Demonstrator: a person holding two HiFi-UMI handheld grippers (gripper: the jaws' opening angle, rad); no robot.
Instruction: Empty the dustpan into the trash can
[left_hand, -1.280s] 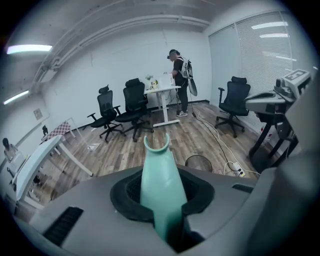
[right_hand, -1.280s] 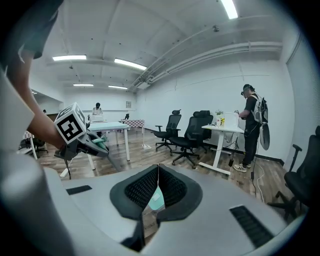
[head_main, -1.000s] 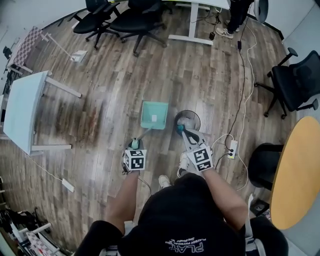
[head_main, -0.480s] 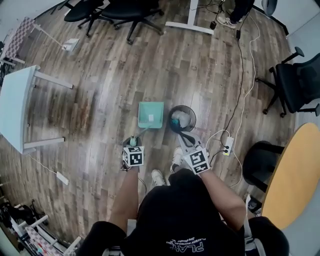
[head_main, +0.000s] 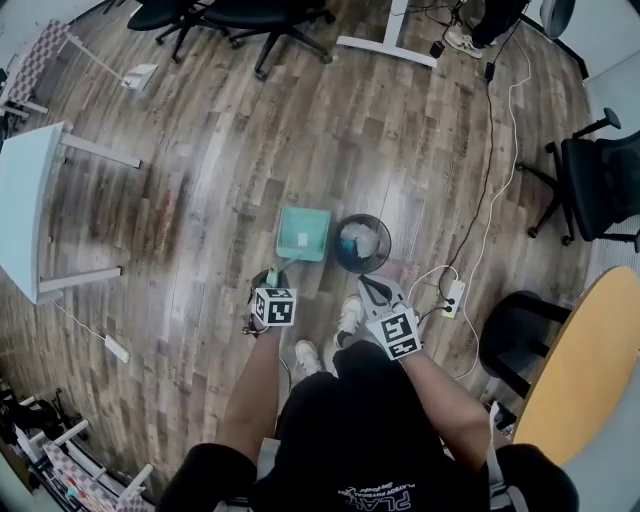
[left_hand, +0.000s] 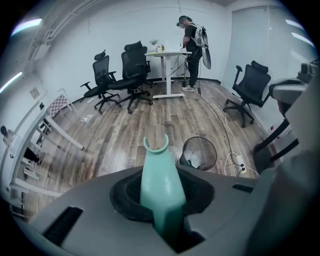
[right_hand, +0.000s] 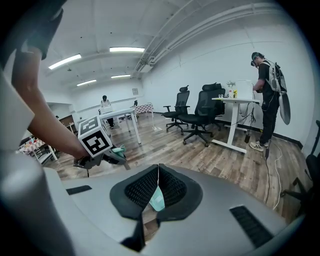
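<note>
Wood floor (head_main: 230, 150) filling the frame, dustpan (head_main: 303, 233) showing at centre.
A white table (head_main: 25, 205) is standing at the left edge, with chairs (head_main: 265, 18) crowding the top. The trash can (head_main: 362, 243) is standing just right of the dustpan. The left gripper (head_main: 272, 280) is clamping the dustpan's handle, and the right gripper (head_main: 368, 287) is holding its jaws pressed together.

Wood floor (head_main: 250, 130), white desk (head_main: 25, 200), blk chairs (head_main: 600, 180) (strip lights (right_hand: 126, 49) overhead).

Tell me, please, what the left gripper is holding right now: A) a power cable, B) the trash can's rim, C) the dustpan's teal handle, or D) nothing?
C: the left gripper is shut on the teal dustpan handle, which sticks out between its jaws.
</note>
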